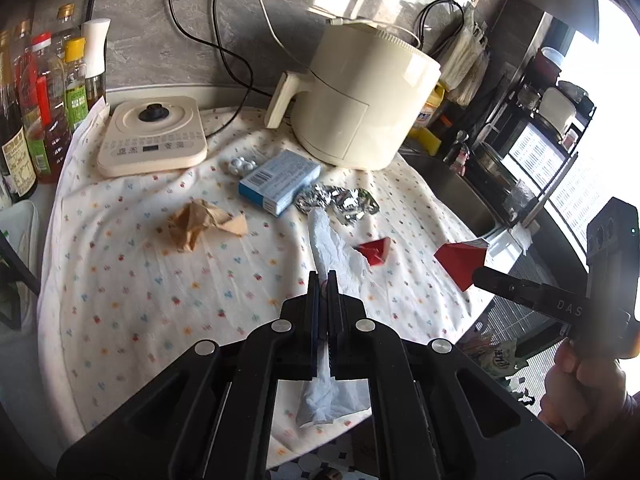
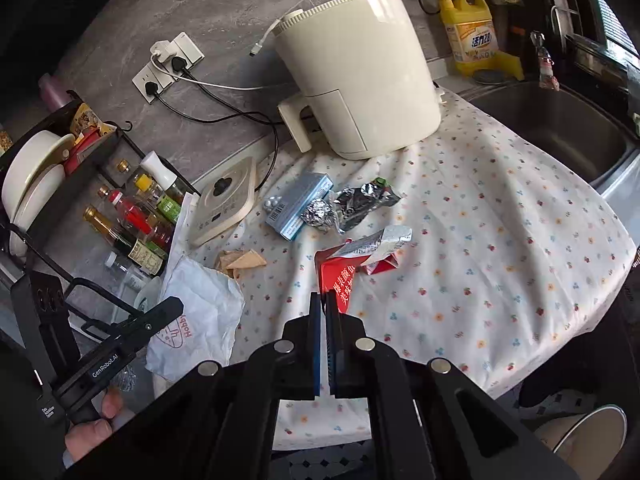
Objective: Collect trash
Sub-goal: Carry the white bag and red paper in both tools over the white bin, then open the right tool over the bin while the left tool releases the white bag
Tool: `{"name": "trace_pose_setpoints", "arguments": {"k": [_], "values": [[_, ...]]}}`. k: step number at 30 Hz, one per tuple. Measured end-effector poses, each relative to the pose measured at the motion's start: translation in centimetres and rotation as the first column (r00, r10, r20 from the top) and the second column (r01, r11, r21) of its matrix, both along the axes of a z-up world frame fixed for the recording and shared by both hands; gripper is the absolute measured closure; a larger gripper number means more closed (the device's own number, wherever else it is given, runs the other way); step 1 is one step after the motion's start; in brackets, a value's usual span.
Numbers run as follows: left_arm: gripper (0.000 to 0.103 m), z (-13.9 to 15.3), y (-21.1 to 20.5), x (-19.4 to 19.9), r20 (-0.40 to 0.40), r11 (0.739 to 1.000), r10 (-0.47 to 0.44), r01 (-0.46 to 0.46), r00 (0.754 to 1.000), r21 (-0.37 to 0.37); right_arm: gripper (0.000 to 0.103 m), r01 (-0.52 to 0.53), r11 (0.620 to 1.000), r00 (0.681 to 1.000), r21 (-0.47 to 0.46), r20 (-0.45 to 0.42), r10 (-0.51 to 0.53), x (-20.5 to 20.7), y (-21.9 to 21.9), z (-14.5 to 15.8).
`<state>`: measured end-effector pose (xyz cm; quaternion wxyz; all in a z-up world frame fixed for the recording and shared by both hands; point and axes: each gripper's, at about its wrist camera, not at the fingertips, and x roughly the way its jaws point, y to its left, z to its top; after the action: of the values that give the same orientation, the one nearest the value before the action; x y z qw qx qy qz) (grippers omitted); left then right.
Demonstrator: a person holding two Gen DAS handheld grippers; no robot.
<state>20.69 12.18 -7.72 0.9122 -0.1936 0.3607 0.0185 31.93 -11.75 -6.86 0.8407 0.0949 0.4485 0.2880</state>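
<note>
My left gripper [image 1: 324, 280] is shut on a white paper bag [image 1: 334, 258], held above the flowered cloth; the bag also shows in the right wrist view [image 2: 200, 312]. My right gripper [image 2: 323, 298] is shut on a red wrapper [image 2: 340, 276], seen lifted at the cloth's right edge in the left wrist view [image 1: 460, 262]. On the cloth lie a crumpled brown paper [image 1: 200, 224], a blue box [image 1: 278, 182], a pill blister [image 1: 241, 165], crumpled foil [image 1: 340, 202] and a small red scrap [image 1: 374, 252].
A cream air fryer [image 1: 360, 100] and a cream cooktop [image 1: 152, 140] stand at the back of the cloth [image 1: 160, 300]. Sauce bottles [image 1: 48, 100] line the left. A steel sink [image 2: 560, 128] lies to the right, with a yellow detergent bottle [image 2: 472, 32] behind.
</note>
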Motion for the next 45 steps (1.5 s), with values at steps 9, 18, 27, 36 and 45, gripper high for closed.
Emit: {"name": "trace_pose_setpoints", "arguments": {"k": [9,18,27,36,45], "values": [[0.099,0.1,-7.1,-1.5,-0.036,0.998,-0.043,0.044,0.998,0.037,0.100,0.092,0.996,0.995,-0.020,-0.029,-0.093,-2.6,-10.2,-2.9],[0.099,-1.3,-15.9,-1.2,-0.042,0.982,-0.186,0.187,0.982,0.006,0.100,0.217,0.975,0.973,-0.051,-0.069,-0.221,-6.1,-19.6,-5.2],[0.099,-3.1,-24.7,0.4,-0.062,0.928,-0.371,0.371,0.926,-0.025,0.100,0.399,0.913,0.906,-0.088,-0.117,-0.408,-9.9,-29.4,-7.8],[0.099,-5.4,-31.4,0.8,-0.106,0.853,-0.521,0.518,0.847,-0.063,0.096,0.532,0.832,0.804,-0.156,-0.216,-0.554,-13.0,-35.8,-13.2],[0.099,-7.7,-36.7,0.5,-0.162,0.769,-0.638,0.634,0.753,-0.080,0.060,0.660,0.732,0.700,-0.167,-0.217,-0.681,-17.3,-41.1,-14.7]]}}
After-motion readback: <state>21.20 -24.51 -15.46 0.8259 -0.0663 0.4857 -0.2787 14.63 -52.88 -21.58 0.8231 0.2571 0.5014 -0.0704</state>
